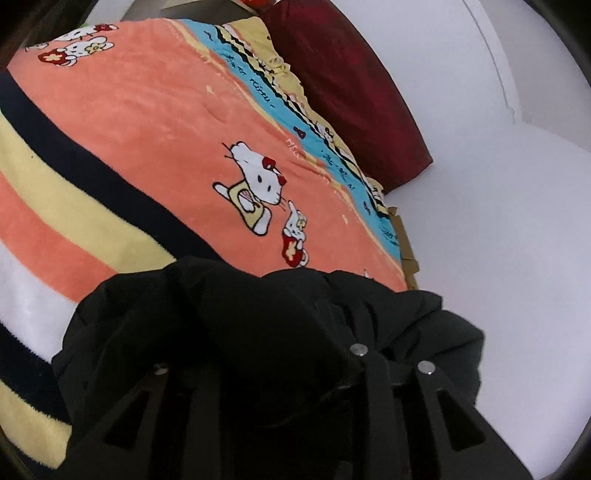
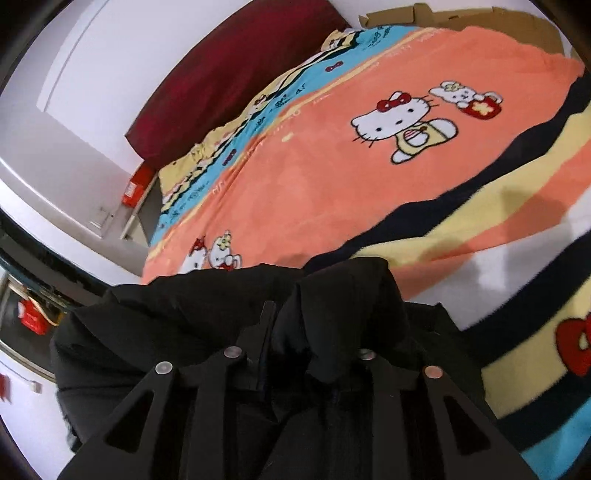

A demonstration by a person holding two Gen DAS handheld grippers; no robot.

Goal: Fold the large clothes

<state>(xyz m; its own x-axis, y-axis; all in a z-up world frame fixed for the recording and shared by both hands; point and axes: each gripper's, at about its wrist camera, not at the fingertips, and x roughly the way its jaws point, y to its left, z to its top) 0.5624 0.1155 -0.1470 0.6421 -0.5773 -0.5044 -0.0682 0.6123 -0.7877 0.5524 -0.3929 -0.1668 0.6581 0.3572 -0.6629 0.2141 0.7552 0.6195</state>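
A large black garment is bunched up in front of my left gripper, which is shut on its fabric; the cloth hides the fingertips. In the right wrist view the same black garment drapes over my right gripper, which is also shut on a fold of it. Both grippers hold the garment lifted above a bed covered by an orange cartoon-cat blanket, which also shows in the right wrist view.
A dark red pillow lies at the head of the bed against a white wall. Flat cardboard sticks out at the bed's far edge. Red boxes sit on the floor beside the bed.
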